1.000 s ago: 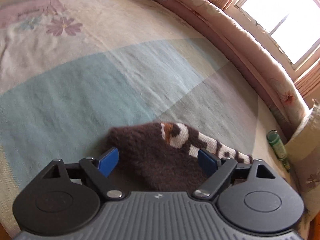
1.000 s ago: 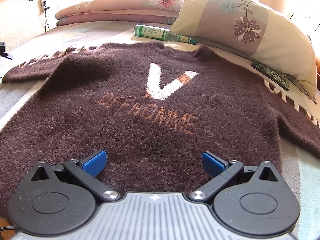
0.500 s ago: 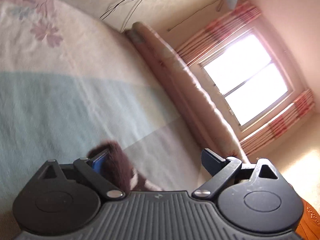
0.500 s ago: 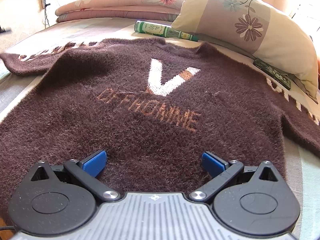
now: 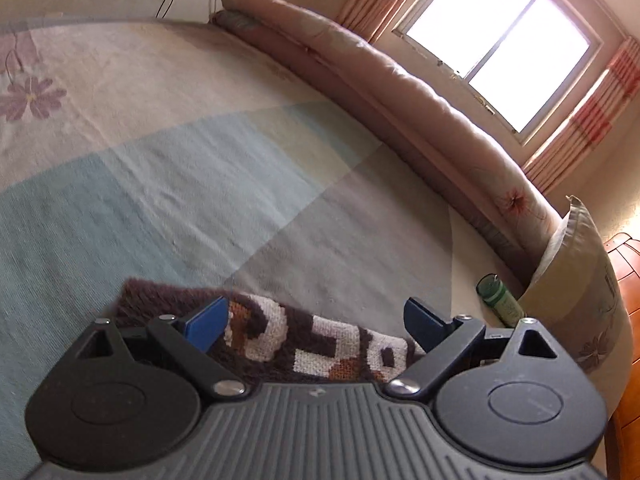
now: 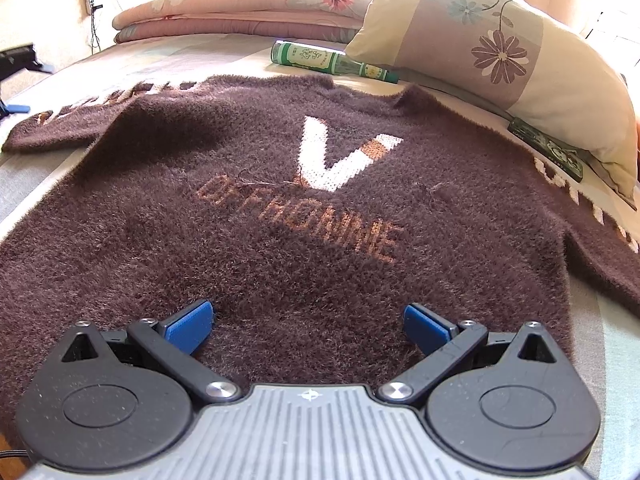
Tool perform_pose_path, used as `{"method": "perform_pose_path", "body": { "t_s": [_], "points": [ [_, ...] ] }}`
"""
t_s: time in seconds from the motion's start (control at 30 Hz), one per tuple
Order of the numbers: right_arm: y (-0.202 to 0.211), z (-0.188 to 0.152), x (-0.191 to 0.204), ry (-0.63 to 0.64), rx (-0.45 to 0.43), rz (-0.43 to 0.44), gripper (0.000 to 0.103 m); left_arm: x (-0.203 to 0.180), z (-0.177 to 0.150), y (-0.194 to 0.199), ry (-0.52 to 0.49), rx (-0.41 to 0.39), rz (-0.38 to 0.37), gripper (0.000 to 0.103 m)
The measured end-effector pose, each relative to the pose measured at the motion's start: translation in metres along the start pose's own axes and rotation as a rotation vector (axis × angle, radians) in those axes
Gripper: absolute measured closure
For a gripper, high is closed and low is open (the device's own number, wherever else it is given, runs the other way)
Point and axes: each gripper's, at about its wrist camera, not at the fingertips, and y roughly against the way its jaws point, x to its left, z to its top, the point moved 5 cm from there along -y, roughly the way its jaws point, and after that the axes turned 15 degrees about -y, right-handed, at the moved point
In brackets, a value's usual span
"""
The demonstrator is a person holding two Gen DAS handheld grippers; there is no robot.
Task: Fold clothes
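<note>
Both grippers spread wide over a brown sweater (image 6: 280,208) — nothing pinched.
Left gripper (image 5: 316,322) sits above the patterned sleeve (image 5: 304,344) lying on the bedspread (image 5: 200,168); right gripper (image 6: 308,322) over the hem — sweater flat, green bottle (image 6: 332,60) beyond it.

Left gripper (image 5: 316,324) swung up, then back over sleeve (image 5: 320,344); right gripper (image 6: 308,326) nudged forward

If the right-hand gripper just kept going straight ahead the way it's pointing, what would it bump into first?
Most likely the brown sweater spread flat on the bed. The right gripper hovers low over its hem with open fingers, so the fuzzy fabric comes first, well before the green bottle or the pillow behind; its exact height is unclear.
</note>
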Motion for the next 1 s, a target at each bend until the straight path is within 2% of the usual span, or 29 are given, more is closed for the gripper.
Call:
{"method": "perform_pose_path", "body": {
  "t_s": [0.03,0.2,0.33,0.43,0.47,0.5,0.57,0.63,0.7,0.9,1.0],
  "points": [
    [0.0,0.0,0.0,0.0,0.0,0.001,0.0,0.001,-0.003,-0.004,0.006,0.01,0.0,0.01],
    [0.0,-0.001,0.0,0.003,0.001,0.001,0.0,0.007,0.008,0.012,-0.046,-0.066,0.078,0.009],
    [-0.001,-0.001,0.0,0.0,0.004,0.003,0.0,0.038,0.018,0.012,-0.011,-0.022,0.173,0.009],
    [-0.003,-0.001,0.0,-0.002,0.004,0.002,0.0,0.059,0.01,-0.012,0.066,0.116,0.147,0.009],
    [-0.004,-0.001,0.0,-0.002,0.004,0.002,0.0,0.06,0.007,-0.016,0.077,0.137,0.132,0.009],
    [-0.004,0.0,0.0,-0.003,0.003,0.003,0.0,0.057,0.008,-0.014,0.076,0.114,0.118,0.009],
    [-0.005,-0.001,0.0,-0.005,0.002,0.004,0.0,0.052,0.014,-0.002,0.133,0.022,-0.005,0.009],
    [-0.005,-0.001,0.0,-0.006,0.001,0.004,0.0,0.047,0.026,0.02,0.186,-0.146,-0.15,0.008],
    [-0.005,-0.001,0.0,-0.005,0.001,0.004,0.0,0.04,0.039,0.04,0.159,-0.251,-0.204,0.008],
    [-0.005,-0.001,-0.001,-0.002,-0.001,0.002,0.0,0.006,0.04,0.029,-0.063,-0.088,-0.085,0.008],
    [-0.005,-0.001,-0.001,-0.001,-0.001,0.002,0.0,-0.014,0.016,-0.001,-0.132,0.023,-0.12,0.008]
  ]
}}
